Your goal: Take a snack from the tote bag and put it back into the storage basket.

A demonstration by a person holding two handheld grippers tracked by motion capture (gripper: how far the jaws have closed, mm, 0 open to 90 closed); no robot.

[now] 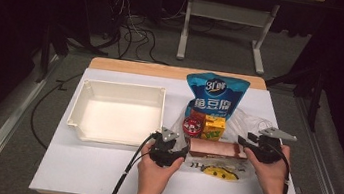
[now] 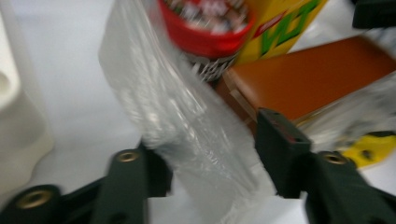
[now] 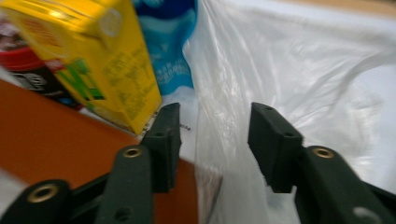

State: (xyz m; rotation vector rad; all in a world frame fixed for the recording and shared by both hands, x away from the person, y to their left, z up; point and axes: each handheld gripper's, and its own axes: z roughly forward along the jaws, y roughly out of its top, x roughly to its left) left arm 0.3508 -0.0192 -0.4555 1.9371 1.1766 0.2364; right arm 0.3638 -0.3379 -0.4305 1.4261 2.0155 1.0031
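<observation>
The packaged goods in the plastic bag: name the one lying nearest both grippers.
The long brown box: it lies flat across the front of the bag between the left gripper and right gripper, while the yellow carton, red-lidded cup and blue pouch sit behind it.

One white tray (image 1: 118, 112). One clear plastic bag (image 1: 252, 125). One blue snack pouch (image 1: 215, 95). One yellow carton (image 1: 214, 128). One red-lidded can (image 1: 192, 126). One brown box (image 1: 217, 149). Two grippers: left (image 1: 179, 151), right (image 1: 243, 143).

A shallow white plastic tray (image 1: 116, 113) sits left of a clear plastic bag (image 1: 252, 123). On the bag, a brown rectangular box (image 1: 217, 148) lies in front of a yellow drink carton (image 1: 214, 128) and a red-lidded round tin (image 1: 191, 125). A blue foil snack pouch (image 1: 214, 95) lies behind them.
</observation>
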